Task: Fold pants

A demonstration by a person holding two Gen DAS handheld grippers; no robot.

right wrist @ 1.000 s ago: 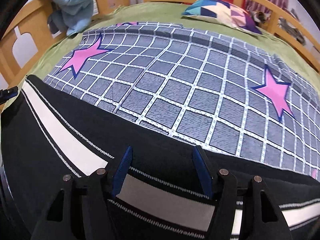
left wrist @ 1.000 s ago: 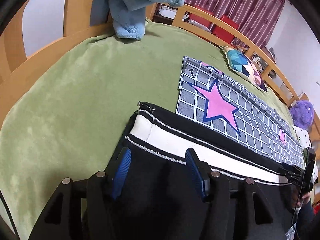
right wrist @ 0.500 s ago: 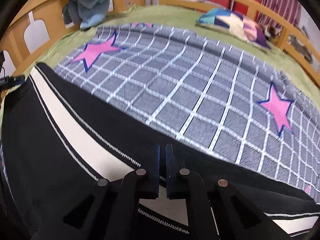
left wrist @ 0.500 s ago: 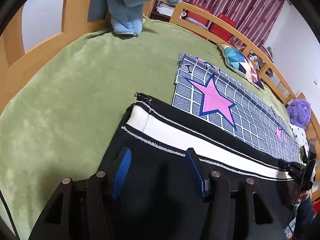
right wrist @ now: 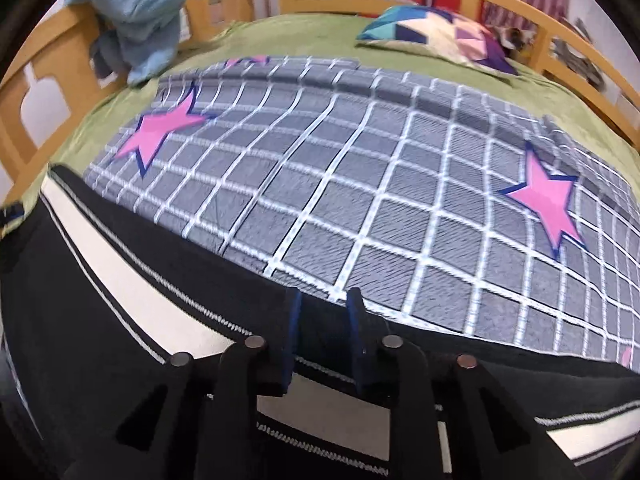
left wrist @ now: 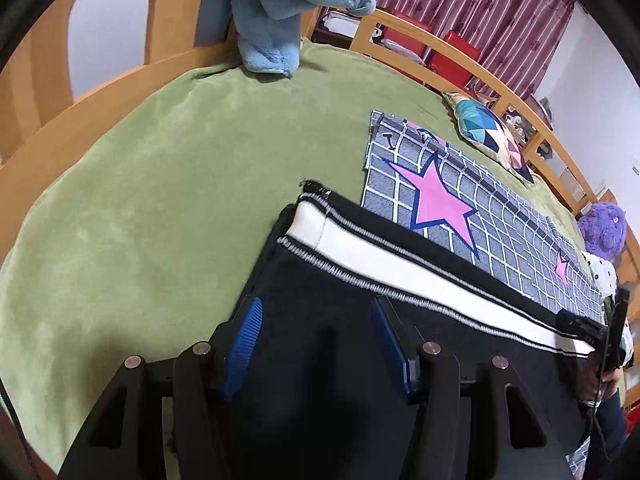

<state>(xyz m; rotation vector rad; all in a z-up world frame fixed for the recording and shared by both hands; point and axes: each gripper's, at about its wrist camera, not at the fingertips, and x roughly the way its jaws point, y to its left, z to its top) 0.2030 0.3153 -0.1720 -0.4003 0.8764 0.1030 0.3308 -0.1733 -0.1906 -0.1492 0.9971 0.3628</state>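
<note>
Black pants (left wrist: 352, 300) with a white side stripe lie flat on the green bed cover (left wrist: 160, 200). My left gripper (left wrist: 316, 320) is open just above the black cloth near the pants' end, holding nothing. In the right wrist view the pants (right wrist: 120, 288) run across the lower frame. My right gripper (right wrist: 322, 312) is partly open over the pants' far edge, its jaws a narrow gap apart with black cloth between them. It also shows small at the right of the left wrist view (left wrist: 592, 328).
A grey checked blanket with pink stars (right wrist: 360, 184) lies beyond the pants. A blue plush towel (left wrist: 288, 8) hangs on the wooden bed rail (left wrist: 460, 56). A patterned pillow (right wrist: 440, 36) and a purple plush toy (left wrist: 604, 228) sit at the far side.
My right gripper shut half a second ago and has now opened to a narrow gap. My left gripper stayed open and drew back slightly along the pants.
</note>
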